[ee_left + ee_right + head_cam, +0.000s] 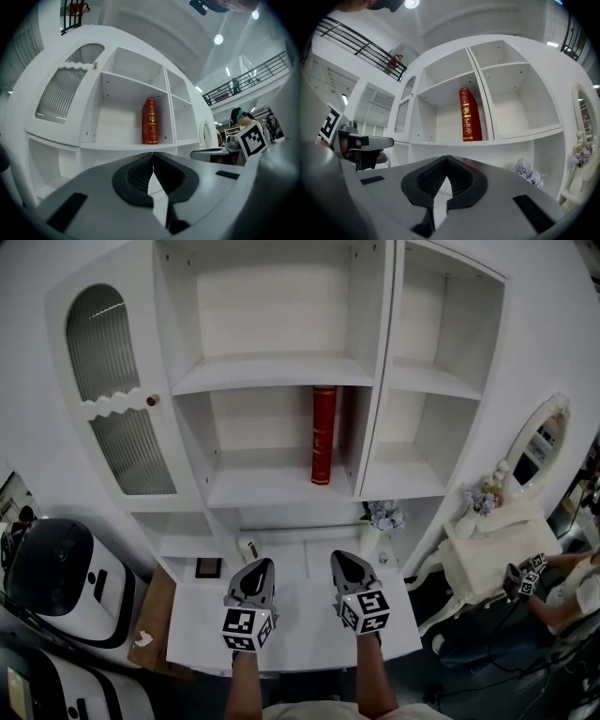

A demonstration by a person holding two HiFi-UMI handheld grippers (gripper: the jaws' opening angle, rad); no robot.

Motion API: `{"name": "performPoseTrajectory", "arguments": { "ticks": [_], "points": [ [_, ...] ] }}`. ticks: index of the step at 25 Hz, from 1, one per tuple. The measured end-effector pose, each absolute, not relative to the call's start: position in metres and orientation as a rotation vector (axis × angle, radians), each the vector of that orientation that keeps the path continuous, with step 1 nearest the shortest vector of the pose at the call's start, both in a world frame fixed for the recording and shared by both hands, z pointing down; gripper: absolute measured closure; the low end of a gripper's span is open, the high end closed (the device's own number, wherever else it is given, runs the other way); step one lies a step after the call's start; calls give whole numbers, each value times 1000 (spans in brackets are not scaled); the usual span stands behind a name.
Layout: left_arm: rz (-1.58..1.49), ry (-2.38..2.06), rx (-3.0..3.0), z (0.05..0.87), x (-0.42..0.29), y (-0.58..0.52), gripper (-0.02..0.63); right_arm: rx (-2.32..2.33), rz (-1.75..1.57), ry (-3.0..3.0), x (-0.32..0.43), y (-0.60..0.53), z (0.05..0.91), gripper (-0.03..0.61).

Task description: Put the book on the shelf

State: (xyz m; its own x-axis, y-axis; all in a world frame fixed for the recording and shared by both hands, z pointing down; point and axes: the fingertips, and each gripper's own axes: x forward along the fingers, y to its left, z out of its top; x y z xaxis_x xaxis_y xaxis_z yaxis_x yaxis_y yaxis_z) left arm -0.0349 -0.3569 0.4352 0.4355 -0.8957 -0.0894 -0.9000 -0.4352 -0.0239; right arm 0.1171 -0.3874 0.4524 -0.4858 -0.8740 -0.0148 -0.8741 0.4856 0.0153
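No text can be read. Gold lettering and an emblem are borne on the spine of the book (323, 435), at 12 o'clock in the head view, but are too small to be made out. Only black-and-white square patterns, without letters, are carried by the left cube (247, 628) and right cube (366, 610) at 6 o'clock.
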Motion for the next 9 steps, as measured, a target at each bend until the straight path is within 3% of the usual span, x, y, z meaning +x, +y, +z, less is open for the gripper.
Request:
{"name": "performPoseTrajectory", "arguments": {
  "ticks": [9],
  "points": [
    [105, 1627, -2590, 430, -39, -356, 597, -1578, 79, 2702, 112, -387, 444, 552]
  ]
}}
